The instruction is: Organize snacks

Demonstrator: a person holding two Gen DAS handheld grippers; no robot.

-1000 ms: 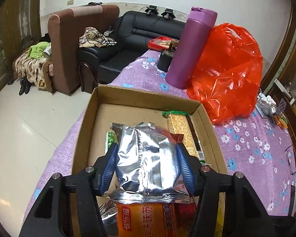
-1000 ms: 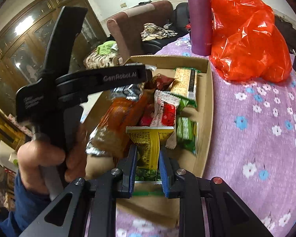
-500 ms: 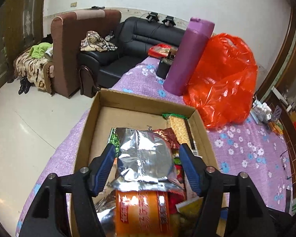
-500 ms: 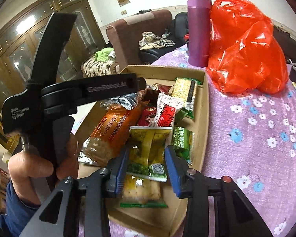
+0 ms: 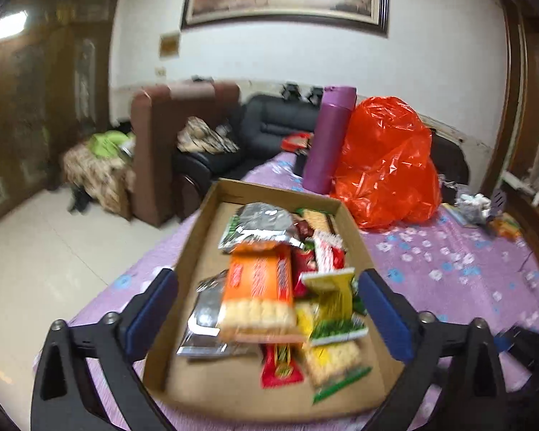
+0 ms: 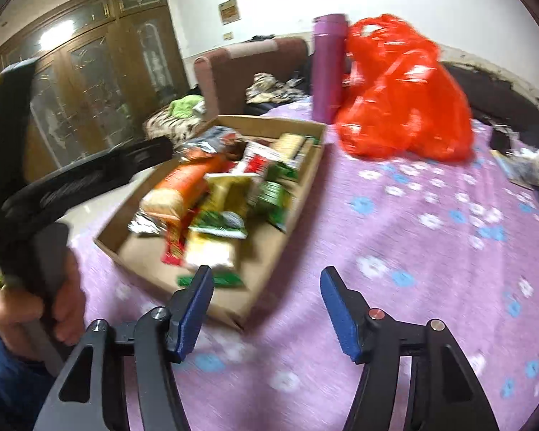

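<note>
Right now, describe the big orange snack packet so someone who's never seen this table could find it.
On the purple flowered tablecloth sits a shallow cardboard box of snacks. The orange packet lies on top of the pile, left of a yellow-green one; its clear end shows pale crackers.

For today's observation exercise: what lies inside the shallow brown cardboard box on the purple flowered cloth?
The cardboard box holds overlapping snack packets: an orange biscuit pack, a silver foil pouch and a yellow-green packet. Whatever lies beneath them is covered.

An orange plastic bag (image 5: 384,165) slumps on the flowered purple tabletop (image 5: 449,262), touching a purple bottle (image 5: 328,140) at its nine o'clock.
</note>
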